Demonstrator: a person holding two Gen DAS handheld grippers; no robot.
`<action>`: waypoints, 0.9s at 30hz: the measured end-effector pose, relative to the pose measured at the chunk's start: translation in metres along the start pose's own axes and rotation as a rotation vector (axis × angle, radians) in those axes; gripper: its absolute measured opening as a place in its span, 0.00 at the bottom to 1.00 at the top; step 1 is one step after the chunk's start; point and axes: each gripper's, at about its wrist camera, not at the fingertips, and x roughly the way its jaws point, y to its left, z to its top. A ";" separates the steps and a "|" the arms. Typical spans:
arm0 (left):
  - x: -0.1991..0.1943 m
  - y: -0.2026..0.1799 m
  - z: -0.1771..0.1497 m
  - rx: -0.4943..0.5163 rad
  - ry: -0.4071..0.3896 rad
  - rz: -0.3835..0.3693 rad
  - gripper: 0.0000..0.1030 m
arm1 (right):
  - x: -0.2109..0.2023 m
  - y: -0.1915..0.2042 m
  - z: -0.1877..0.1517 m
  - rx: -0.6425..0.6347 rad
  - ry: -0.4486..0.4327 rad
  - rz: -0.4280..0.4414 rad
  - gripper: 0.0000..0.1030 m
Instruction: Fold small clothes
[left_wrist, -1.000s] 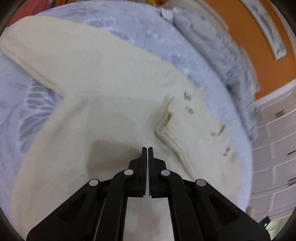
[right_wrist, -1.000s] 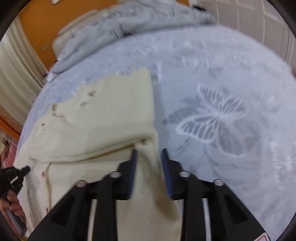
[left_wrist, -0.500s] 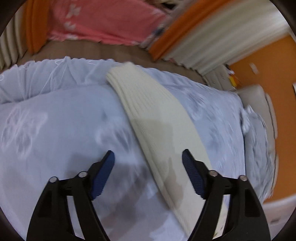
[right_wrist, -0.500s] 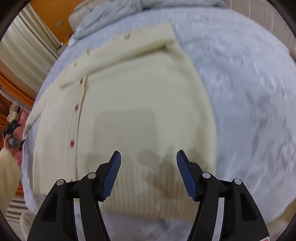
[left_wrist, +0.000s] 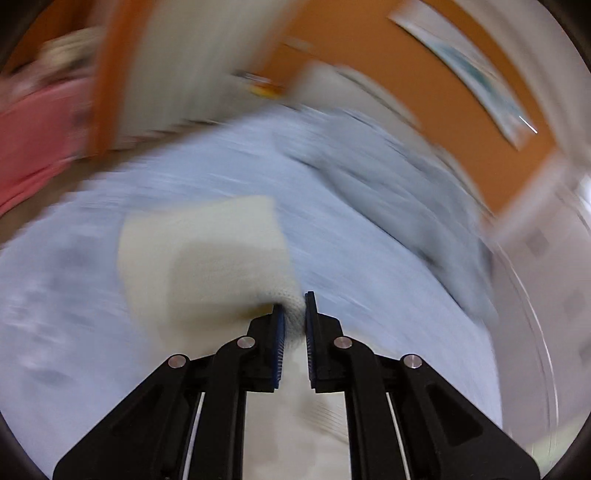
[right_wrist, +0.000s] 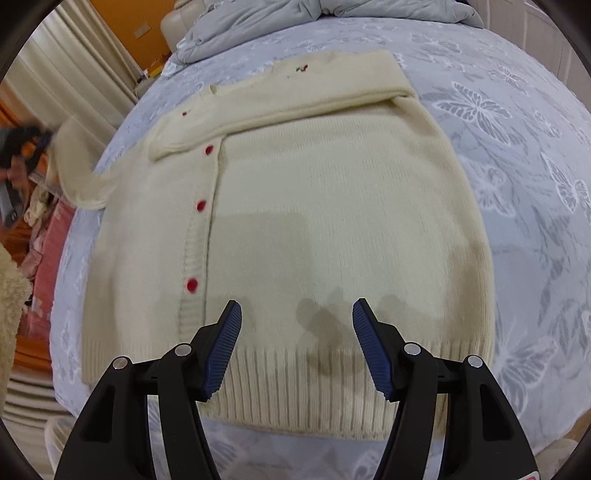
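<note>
A cream knit cardigan (right_wrist: 317, 206) with red buttons (right_wrist: 192, 284) lies flat on the blue-white bedspread (right_wrist: 524, 155). One sleeve is folded across its chest (right_wrist: 288, 99). My right gripper (right_wrist: 297, 325) is open and empty, hovering above the ribbed hem. My left gripper (left_wrist: 294, 314) is shut on the other sleeve (left_wrist: 207, 254) and holds it lifted over the bed; that view is heavily blurred. In the right wrist view this sleeve (right_wrist: 77, 166) hangs raised at the far left, beside the left gripper (right_wrist: 22, 147).
A rumpled grey duvet (right_wrist: 303, 22) lies at the head of the bed, also in the left wrist view (left_wrist: 399, 184). Orange wall and curtains stand beyond. Pink bedding (left_wrist: 33, 136) lies off the bed's left side. White cabinets (left_wrist: 546, 266) stand at right.
My left gripper has closed on the outstretched sleeve and lifted it, swinging fast. My right gripper opened, released the first sleeve and pulled back to above the hem.
</note>
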 end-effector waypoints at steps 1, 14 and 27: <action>0.010 -0.027 -0.015 0.038 0.041 -0.040 0.10 | -0.001 -0.002 0.001 0.005 -0.009 0.002 0.60; 0.065 -0.008 -0.185 -0.204 0.317 -0.014 0.58 | 0.002 -0.040 0.096 0.039 -0.120 0.041 0.69; 0.092 0.081 -0.118 -0.448 0.230 0.161 0.13 | 0.132 -0.011 0.239 0.189 0.001 0.130 0.09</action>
